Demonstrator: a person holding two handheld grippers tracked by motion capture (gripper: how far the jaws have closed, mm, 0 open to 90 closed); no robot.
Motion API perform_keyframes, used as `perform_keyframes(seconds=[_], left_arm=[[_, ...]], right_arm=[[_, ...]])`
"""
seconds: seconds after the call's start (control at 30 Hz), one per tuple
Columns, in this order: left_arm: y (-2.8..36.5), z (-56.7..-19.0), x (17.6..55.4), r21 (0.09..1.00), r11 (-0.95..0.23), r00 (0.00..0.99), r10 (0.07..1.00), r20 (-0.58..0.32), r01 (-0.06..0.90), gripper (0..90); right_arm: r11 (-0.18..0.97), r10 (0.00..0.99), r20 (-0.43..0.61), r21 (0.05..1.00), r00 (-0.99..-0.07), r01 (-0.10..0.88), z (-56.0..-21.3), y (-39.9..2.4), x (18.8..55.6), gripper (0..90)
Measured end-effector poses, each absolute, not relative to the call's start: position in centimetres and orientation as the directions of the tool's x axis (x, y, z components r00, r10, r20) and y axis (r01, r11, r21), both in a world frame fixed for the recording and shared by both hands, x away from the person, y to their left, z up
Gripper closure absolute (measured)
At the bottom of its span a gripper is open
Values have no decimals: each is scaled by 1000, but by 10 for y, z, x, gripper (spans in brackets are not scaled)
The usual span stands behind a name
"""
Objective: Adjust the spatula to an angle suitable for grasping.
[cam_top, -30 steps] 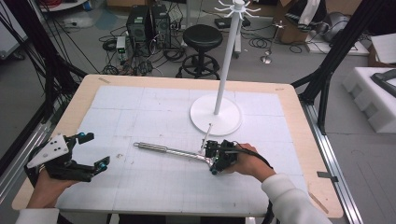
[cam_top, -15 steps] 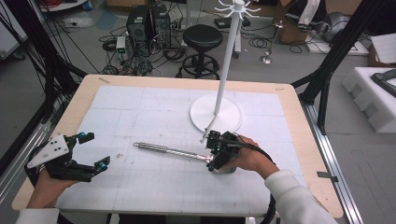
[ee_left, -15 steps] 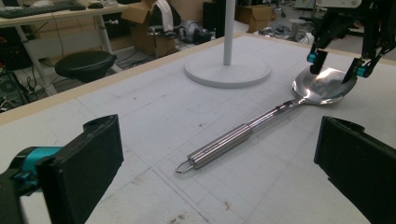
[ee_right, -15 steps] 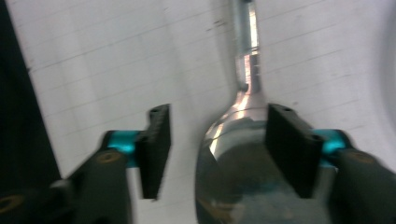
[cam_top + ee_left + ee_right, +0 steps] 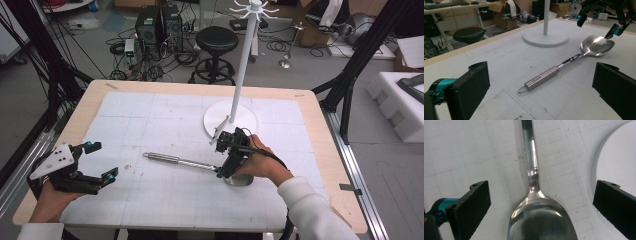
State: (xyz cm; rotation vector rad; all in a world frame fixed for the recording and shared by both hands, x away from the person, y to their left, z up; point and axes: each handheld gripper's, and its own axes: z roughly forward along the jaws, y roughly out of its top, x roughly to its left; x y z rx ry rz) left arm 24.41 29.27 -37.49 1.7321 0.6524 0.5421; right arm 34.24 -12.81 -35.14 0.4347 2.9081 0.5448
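Risen and tilted since before, the right tongs [image 5: 223, 155] hang released over the spoon [image 5: 190, 163] lying on the bench [image 5: 150, 115] near the stand's base [image 5: 245, 116]; left tongs [image 5: 100, 161] released.

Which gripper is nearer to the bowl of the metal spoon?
Right. The right gripper hangs directly over the spoon, jaws open astride its neck; the left gripper sits apart, beyond the handle's end.
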Motion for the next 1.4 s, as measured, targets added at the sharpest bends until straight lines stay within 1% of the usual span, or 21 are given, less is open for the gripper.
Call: perform_keyframes(seconds=[0.13, 0.2, 0.37, 0.43, 0.53, 0.7, 0.83, 0.97, 1.1, 1.13, 1.17, 1.23, 1.27, 1.3, 1.4], left_arm=[[293, -375, 244, 970, -196, 740, 672, 25, 145, 17], [294, -375, 245, 970, -194, 741, 671, 23, 145, 17], [295, -373, 244, 972, -189, 740, 672, 24, 140, 17], [295, -372, 244, 974, -186, 730, 682, 33, 130, 17], [296, -371, 244, 975, -187, 730, 683, 40, 122, 17], [298, -370, 243, 975, -183, 725, 687, 38, 123, 17], [299, -369, 243, 976, -178, 725, 688, 36, 121, 17], [298, -369, 243, 976, -179, 727, 686, 36, 121, 17], [298, -369, 243, 977, -178, 727, 686, 35, 121, 17], [298, -369, 243, 977, -178, 727, 686, 34, 121, 17], [299, -370, 243, 976, -178, 727, 686, 35, 121, 17], [298, -370, 244, 976, -178, 727, 686, 33, 123, 17], [298, -370, 244, 976, -178, 727, 685, 34, 123, 17], [298, -370, 244, 976, -178, 728, 685, 33, 123, 17], [298, -370, 244, 976, -179, 727, 686, 33, 124, 17]], right_arm=[[898, 308, -104, 361, -946, 252, -354, -125, 344, 0], [904, 284, -115, 363, -952, 226, -358, -120, 347, 1], [910, 264, -126, 360, -956, 204, -363, -112, 348, 1], [913, 275, -118, 343, -954, 220, -366, -107, 349, 1], [918, 269, -118, 331, -956, 217, -371, -97, 352, 1], [927, 246, -120, 318, -962, 197, -377, -88, 352, 1], [937, 233, -111, 292, -966, 192, -384, -82, 352, 1], [947, 218, -125, 266, -968, 179, -389, -77, 352, 12], [955, 208, -133, 243, -969, 172, -393, -76, 352, 71], [954, 208, -120, 242, -971, 175, -394, -76, 352, 115], [955, 202, -130, 246, -971, 166, -395, -76, 352, 166], [955, 210, -109, 236, -972, 180, -397, -75, 353, 206], [958, 206, -102, 226, -973, 179, -398, -75, 353, 252], [956, 219, -95, 219, -971, 195, -398, -75, 353, 320], [955, 228, -77, 214, -971, 207, -399, -74, 356, 409]])
